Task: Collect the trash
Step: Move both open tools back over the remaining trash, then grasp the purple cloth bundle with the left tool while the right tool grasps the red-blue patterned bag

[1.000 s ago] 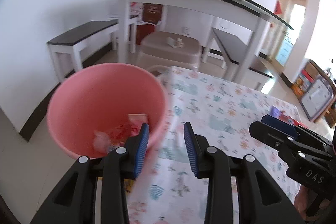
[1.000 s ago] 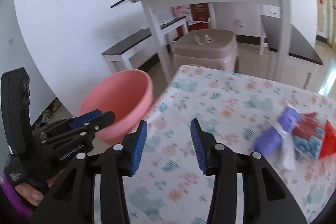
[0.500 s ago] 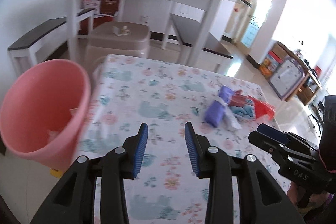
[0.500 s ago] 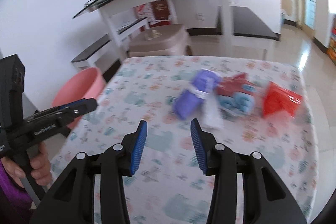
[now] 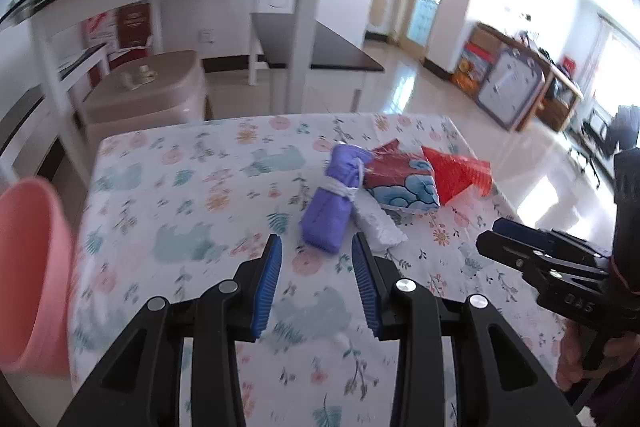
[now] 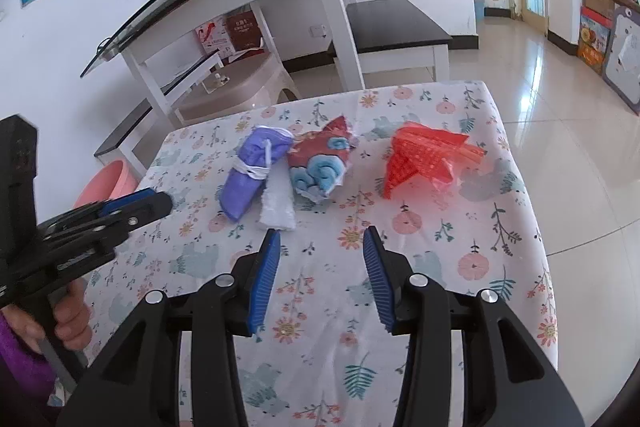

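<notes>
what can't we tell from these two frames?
- Pink bin: contents hidden; left wrist view cuts it at the edge and blurs it, right wrist view shows only its rim behind the left gripper.
- White scrap: too blurred to identify.
- Purple bundle: contents wrapped, unseen.

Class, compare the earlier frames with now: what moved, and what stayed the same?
Both grippers swung away from the pink bin toward the trash pile, the left gripper now facing the purple bundle. Nothing was grasped or released. Jaws stayed open; the trash stayed put.
</notes>
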`<state>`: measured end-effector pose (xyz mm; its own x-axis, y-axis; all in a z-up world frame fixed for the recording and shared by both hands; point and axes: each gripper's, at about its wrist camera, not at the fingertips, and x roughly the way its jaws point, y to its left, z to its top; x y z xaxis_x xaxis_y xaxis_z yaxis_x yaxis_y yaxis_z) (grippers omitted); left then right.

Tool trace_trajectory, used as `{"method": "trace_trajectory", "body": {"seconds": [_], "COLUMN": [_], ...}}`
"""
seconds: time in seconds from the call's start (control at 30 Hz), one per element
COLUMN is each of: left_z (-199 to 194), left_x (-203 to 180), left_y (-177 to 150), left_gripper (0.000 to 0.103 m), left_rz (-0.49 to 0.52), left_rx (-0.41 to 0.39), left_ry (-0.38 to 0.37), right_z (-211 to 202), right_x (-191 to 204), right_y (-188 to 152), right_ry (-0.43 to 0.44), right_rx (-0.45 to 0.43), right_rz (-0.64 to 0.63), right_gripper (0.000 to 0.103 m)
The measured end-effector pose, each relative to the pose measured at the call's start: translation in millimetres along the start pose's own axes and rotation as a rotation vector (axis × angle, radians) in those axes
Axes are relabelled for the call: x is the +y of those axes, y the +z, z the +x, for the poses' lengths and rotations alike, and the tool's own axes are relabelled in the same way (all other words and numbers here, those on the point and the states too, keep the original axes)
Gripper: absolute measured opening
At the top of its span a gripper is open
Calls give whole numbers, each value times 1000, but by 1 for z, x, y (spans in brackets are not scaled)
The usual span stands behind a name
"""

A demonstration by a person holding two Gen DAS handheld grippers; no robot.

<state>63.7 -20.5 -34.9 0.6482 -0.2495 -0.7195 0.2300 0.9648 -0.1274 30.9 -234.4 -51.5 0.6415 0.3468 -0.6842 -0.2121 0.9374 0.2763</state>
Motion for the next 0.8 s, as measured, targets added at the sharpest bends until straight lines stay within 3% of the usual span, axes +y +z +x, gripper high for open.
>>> {"method": "trace_trajectory", "body": {"seconds": [0.43,0.5,0.8], "left_z": [78,83,97], "left_x": [-17,-18,-15], "left_y": [30,31,34], "left_gripper": [36,41,40], "left_rz": [95,110,110], "left_rx": [95,93,90], "left_ry": [15,32,81], "right_z": [15,17,28], "right_x": [-10,-11,-8], "right_y": [10,12,17], "right_ry": [6,7,2], "right_rx": [12,15,29], "right_rz": [19,23,19], "right_gripper": [44,44,44]}}
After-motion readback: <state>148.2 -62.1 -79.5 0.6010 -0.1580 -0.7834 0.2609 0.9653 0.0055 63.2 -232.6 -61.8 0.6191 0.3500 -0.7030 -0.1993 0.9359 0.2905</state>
